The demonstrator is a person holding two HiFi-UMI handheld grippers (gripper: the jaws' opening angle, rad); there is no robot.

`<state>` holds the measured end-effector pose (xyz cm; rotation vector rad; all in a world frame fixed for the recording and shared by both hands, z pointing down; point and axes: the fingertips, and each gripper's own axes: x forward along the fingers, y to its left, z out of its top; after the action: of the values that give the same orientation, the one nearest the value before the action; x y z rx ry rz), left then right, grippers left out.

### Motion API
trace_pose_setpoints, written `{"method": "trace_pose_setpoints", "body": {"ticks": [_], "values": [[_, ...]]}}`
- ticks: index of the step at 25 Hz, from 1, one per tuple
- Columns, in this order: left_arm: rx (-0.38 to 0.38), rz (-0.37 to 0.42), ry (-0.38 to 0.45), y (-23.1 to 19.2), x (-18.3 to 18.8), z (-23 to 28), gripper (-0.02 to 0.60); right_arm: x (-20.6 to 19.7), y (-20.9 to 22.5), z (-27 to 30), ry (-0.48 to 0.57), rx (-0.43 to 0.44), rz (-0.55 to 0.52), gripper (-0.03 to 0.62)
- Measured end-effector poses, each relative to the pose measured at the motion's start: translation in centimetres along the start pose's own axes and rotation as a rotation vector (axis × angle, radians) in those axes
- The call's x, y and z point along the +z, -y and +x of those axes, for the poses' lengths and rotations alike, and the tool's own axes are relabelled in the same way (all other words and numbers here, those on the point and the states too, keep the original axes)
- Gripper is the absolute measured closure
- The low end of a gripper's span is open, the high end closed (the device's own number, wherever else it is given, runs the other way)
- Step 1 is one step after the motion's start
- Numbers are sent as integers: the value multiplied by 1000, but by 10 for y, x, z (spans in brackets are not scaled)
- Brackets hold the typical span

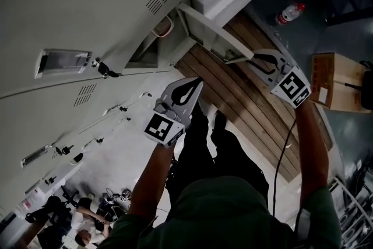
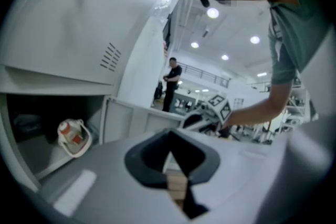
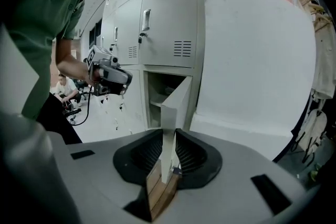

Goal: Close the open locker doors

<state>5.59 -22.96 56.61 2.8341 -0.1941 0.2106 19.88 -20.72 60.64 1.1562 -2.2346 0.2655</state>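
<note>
A wall of grey lockers (image 1: 87, 3) fills the left of the head view. One low locker stands open, its door (image 1: 213, 35) swung out over the floor. My right gripper (image 1: 257, 59) is shut on the free edge of that door (image 3: 176, 105), which runs up between its jaws (image 3: 168, 136). Inside the open compartment (image 2: 47, 134) sits a white jug with a red label (image 2: 73, 136). My left gripper (image 1: 194, 84) hangs apart from the door, beside the lockers, its jaws (image 2: 169, 139) shut with nothing in them.
A wooden slat platform (image 1: 245, 102) lies below the lockers. A water bottle (image 1: 289, 13) and a cardboard box (image 1: 332, 80) rest on the dark floor to the right. People sit at the far end (image 1: 87, 224); another person stands beyond (image 2: 170, 84). A white panel (image 3: 252, 60) flanks the locker.
</note>
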Motion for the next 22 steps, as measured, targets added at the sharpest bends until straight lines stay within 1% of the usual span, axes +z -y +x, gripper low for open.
{"method": "trace_pose_setpoints", "body": {"ticks": [6, 13, 18, 22], "values": [[53, -3, 20, -11, 2, -25, 577, 22, -57, 23, 37, 88, 3, 525], [133, -19, 45, -28, 4, -60, 577, 60, -117, 76, 91, 226, -5, 526], [190, -22, 43, -42, -1, -87, 577, 87, -142, 115, 96, 317, -64, 526], [227, -26, 58, -53, 2, -108, 577, 106, -151, 141, 95, 339, -84, 526]]}}
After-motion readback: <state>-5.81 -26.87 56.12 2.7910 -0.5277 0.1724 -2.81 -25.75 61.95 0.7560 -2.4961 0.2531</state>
